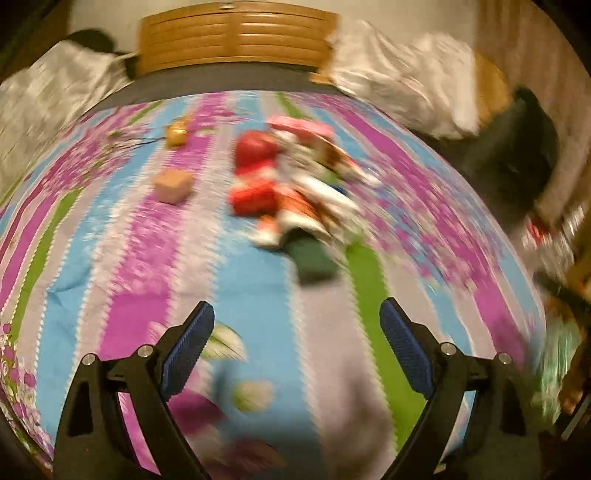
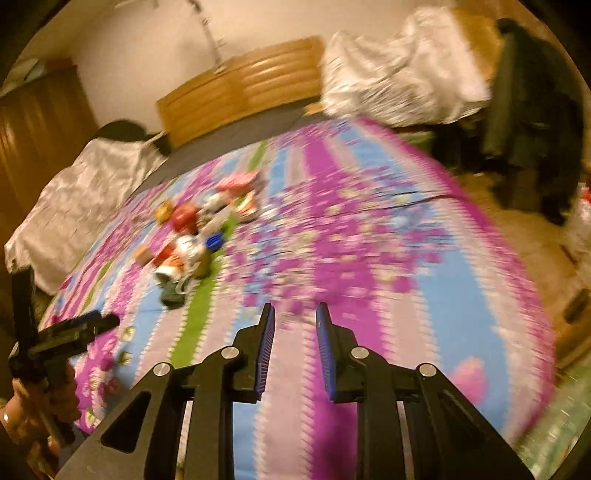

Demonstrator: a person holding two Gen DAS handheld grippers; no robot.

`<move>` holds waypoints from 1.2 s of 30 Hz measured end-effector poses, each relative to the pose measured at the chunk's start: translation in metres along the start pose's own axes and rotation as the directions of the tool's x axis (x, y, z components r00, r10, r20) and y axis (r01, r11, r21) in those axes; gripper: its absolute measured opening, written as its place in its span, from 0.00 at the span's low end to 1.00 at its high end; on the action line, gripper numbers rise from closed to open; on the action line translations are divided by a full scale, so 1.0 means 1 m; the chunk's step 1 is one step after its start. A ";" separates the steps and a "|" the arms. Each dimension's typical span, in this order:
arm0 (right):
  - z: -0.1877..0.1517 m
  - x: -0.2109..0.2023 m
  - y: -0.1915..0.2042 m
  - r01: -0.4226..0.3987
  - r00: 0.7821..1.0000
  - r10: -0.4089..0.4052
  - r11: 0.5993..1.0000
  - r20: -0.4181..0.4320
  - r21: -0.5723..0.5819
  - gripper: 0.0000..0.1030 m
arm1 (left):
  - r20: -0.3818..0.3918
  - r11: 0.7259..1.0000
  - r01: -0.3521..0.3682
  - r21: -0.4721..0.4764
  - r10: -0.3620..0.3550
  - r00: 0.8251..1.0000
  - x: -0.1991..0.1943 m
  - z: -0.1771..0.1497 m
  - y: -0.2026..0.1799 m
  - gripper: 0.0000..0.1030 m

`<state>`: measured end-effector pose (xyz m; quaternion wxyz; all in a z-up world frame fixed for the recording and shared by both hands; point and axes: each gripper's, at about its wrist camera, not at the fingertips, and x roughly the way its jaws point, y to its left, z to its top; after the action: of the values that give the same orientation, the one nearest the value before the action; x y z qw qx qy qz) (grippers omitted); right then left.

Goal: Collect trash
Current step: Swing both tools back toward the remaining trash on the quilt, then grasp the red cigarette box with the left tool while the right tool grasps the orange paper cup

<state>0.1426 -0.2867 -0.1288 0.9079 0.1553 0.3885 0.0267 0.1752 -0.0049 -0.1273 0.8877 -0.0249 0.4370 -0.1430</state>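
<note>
The trash pile is a blurred cluster of red, white, pink and dark green wrappers and containers lying mid-bed on the striped floral bedspread, toward the wooden headboard. A tan box sits beside the pile. Left gripper: jaws wide, empty. Right gripper: jaws narrow, empty.

Left claw jaws wide apart, empty. Right claw jaws narrow gap, nothing between, angled downward.

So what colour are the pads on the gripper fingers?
Blue pads, clearest in the left wrist view.
</note>
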 end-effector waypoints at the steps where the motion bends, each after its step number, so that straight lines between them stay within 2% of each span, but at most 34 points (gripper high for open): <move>1: 0.005 0.012 0.005 -0.016 1.000 0.016 1.000 -0.012 -0.006 0.30 | 0.014 1.000 0.011 -0.027 -0.011 1.000 0.003 0.012 0.012 0.85; 3: 0.022 0.041 0.019 -0.046 0.998 0.044 0.998 -0.034 -0.034 0.38 | 0.039 0.998 0.033 -0.058 -0.031 0.999 0.011 0.035 0.027 0.85; 6: 0.055 0.085 0.044 -0.066 0.997 0.062 0.994 -0.046 -0.089 0.51 | 0.044 0.989 0.105 -0.102 -0.101 0.994 0.036 0.069 0.042 0.85; 7: 0.069 0.101 0.052 -0.064 0.997 0.060 0.993 -0.043 -0.104 0.54 | 0.047 0.988 0.104 -0.116 -0.099 0.994 0.043 0.077 0.046 0.86; 11: 0.106 0.138 0.073 -0.054 0.998 0.049 0.988 -0.038 -0.143 0.55 | 0.018 0.984 0.097 -0.149 -0.095 0.995 0.080 0.099 0.056 0.88; 13: 0.116 0.149 0.079 -0.076 0.997 0.070 0.987 -0.044 -0.142 0.55 | -0.003 0.985 0.106 -0.139 -0.108 0.994 0.097 0.106 0.058 0.88; 17: 0.111 0.162 0.089 -0.108 0.992 0.098 0.983 -0.074 -0.148 0.55 | -0.085 0.987 0.116 -0.111 -0.126 0.988 0.133 0.112 0.056 0.88; 20: 0.096 0.168 0.095 -0.121 0.989 0.106 0.981 -0.101 -0.154 0.55 | -0.111 0.984 0.110 -0.138 -0.126 0.986 0.151 0.113 0.063 0.88; 23: 0.089 0.175 0.101 -0.134 0.986 0.115 0.977 -0.122 -0.164 0.55 | -0.144 0.974 0.142 -0.175 -0.168 0.975 0.165 0.109 0.067 0.61; 24: 0.089 0.176 0.104 -0.131 0.987 0.111 0.975 -0.118 -0.181 0.55 | -0.133 0.976 0.138 -0.170 -0.161 0.978 0.165 0.108 0.067 0.53; 26: 0.093 0.179 0.108 -0.121 0.989 0.102 0.971 -0.105 -0.204 0.55 | -0.115 0.973 0.145 -0.177 -0.167 0.979 0.162 0.107 0.069 0.53; 31: 0.130 0.197 0.112 -0.047 0.999 0.042 0.967 -0.024 -0.250 0.62 | -0.004 0.977 0.093 -0.191 -0.096 0.995 0.131 0.110 0.074 0.52; 33: 0.145 0.219 0.118 -0.028 0.999 0.017 0.952 -0.040 -0.306 0.62 | 0.035 0.976 0.077 -0.202 -0.071 0.997 0.115 0.109 0.073 0.52; 35: 0.158 0.251 0.121 0.013 0.997 -0.038 0.939 -0.067 -0.345 0.54 | 0.065 0.975 0.069 -0.211 -0.057 0.996 0.101 0.106 0.071 0.52; 36: 0.163 0.267 0.121 0.022 0.993 -0.060 0.935 -0.098 -0.353 0.43 | 0.076 0.975 0.063 -0.212 -0.048 0.996 0.094 0.105 0.071 0.52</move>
<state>0.4536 -0.1694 -0.1727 0.8992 -0.0191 0.4288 0.0848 0.3282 0.0285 -0.1472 0.8903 -0.1375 0.4176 -0.1188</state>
